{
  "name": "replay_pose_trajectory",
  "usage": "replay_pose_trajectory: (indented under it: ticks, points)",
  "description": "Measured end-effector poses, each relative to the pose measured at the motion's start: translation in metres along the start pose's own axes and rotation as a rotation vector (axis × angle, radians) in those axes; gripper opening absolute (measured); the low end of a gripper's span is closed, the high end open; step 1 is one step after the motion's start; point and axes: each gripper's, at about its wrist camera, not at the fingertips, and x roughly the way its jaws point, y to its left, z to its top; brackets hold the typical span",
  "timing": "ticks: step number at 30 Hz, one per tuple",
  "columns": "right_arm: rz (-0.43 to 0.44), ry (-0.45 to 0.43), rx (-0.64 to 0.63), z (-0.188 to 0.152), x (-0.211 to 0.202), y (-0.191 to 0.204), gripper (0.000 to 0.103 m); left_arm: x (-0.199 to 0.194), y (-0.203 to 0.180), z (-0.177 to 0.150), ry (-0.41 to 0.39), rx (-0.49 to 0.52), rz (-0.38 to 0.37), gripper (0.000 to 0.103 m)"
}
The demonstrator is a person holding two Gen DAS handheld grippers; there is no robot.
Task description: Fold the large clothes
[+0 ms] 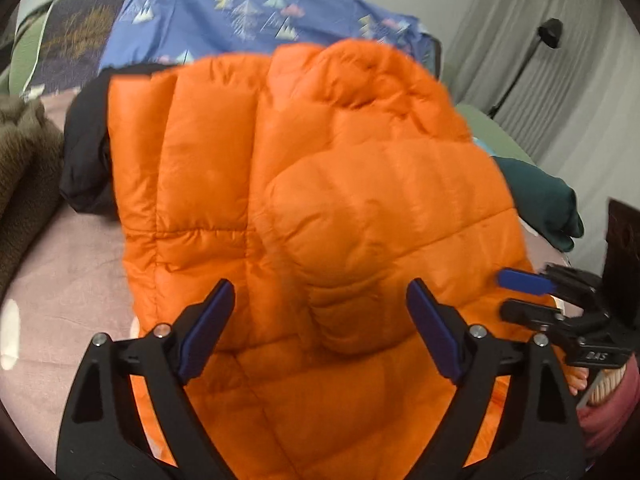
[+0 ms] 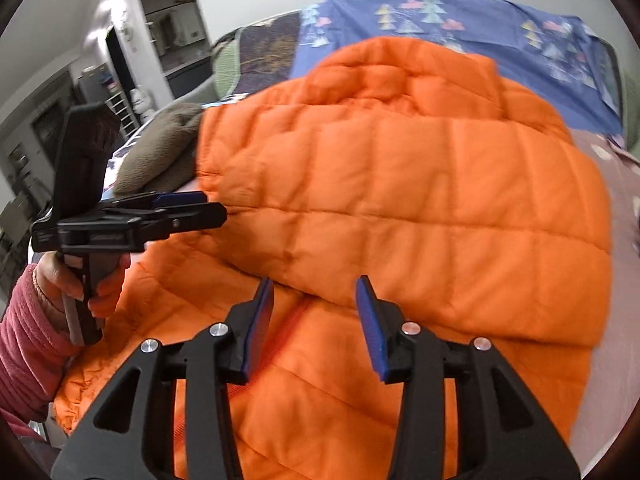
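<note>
Currently orange puffer jacket (image 1: 320,200) lies partly folded on the bed (image 1: 60,272). Left gripper (image 1: 320,332) spread wide above it, nothing grasped. Right gripper (image 2: 316,328) parted, released, over jacket. Patterned blue duvet (image 1: 248,8) behind.

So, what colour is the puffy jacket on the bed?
Bright orange; the jacket shows best in the right wrist view.

each tool is matte black plastic with two triangular arms, cut-out slots and silver round screws at the joints. the left tool (image 1: 320,328) and the right tool (image 2: 316,320) carry flat blue pads (image 1: 208,332) on their fingers. the person's sleeve (image 2: 24,344) is pink ribbed fleece.
</note>
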Motion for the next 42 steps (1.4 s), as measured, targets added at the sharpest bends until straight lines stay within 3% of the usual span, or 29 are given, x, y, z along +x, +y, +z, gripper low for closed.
replay_pose_trajectory:
  ticks: [1,2,3,4,6,9,13,15,16,19,24,27,28,30,34,35,42]
  points:
    - [-0.013,0.001,0.014,-0.004,0.0,-0.006,0.043,0.005,0.003,0.002,0.007,-0.018,-0.026,0.053]
    - [-0.024,0.001,0.034,-0.007,-0.001,-0.014,0.043,0.013,0.005,0.005,0.025,-0.037,-0.069,0.031]
    - [-0.036,0.004,0.059,-0.009,-0.001,-0.022,0.043,0.016,0.006,0.009,0.035,-0.049,-0.071,0.014]
    - [-0.047,0.006,0.078,-0.01,-0.003,-0.028,0.043,0.014,0.004,0.014,0.016,-0.049,-0.057,0.011]
    - [-0.068,-0.014,0.127,-0.011,-0.011,-0.043,0.043,-0.016,-0.01,0.031,-0.113,0.034,0.002,0.011]
    - [-0.088,-0.069,0.142,-0.007,-0.028,-0.054,0.043,-0.052,-0.012,0.049,-0.206,0.102,0.095,0.011]
    - [-0.142,-0.061,0.164,-0.001,-0.02,-0.065,0.043,-0.04,0.013,0.043,-0.141,0.135,0.274,0.013]
    - [-0.182,0.0,0.193,-0.005,0.0,-0.075,0.043,-0.011,0.033,0.027,-0.061,0.134,0.352,0.015]
    - [-0.202,0.052,0.221,-0.01,0.015,-0.081,0.043,-0.005,0.039,0.021,-0.045,0.128,0.36,0.021]
    - [-0.215,0.082,0.236,-0.015,0.026,-0.079,0.043,0.002,0.047,0.011,-0.036,0.101,0.379,0.031]
    - [-0.271,-0.022,0.148,0.0,-0.006,-0.06,0.043,-0.049,0.038,0.022,-0.161,0.067,0.396,0.035]
    - [-0.309,-0.082,0.136,0.011,-0.017,-0.059,0.043,-0.072,0.009,0.023,-0.245,0.072,0.302,0.033]
    - [-0.311,-0.079,0.147,0.015,-0.012,-0.063,0.043,-0.071,-0.003,0.023,-0.24,0.084,0.235,0.033]
    - [-0.302,-0.041,0.186,0.015,0.005,-0.072,0.043,-0.058,-0.017,0.017,-0.205,0.118,0.198,0.033]
    - [-0.332,0.025,0.2,0.004,0.045,-0.08,0.044,0.024,-0.018,0.004,0.007,0.199,0.296,0.031]
    - [-0.342,0.025,0.188,0.002,0.048,-0.078,0.044,0.033,-0.016,0.004,0.019,0.213,0.32,0.031]
    - [-0.365,0.011,0.136,0.009,0.033,-0.07,0.048,0.018,-0.008,0.03,-0.069,0.221,0.342,0.029]
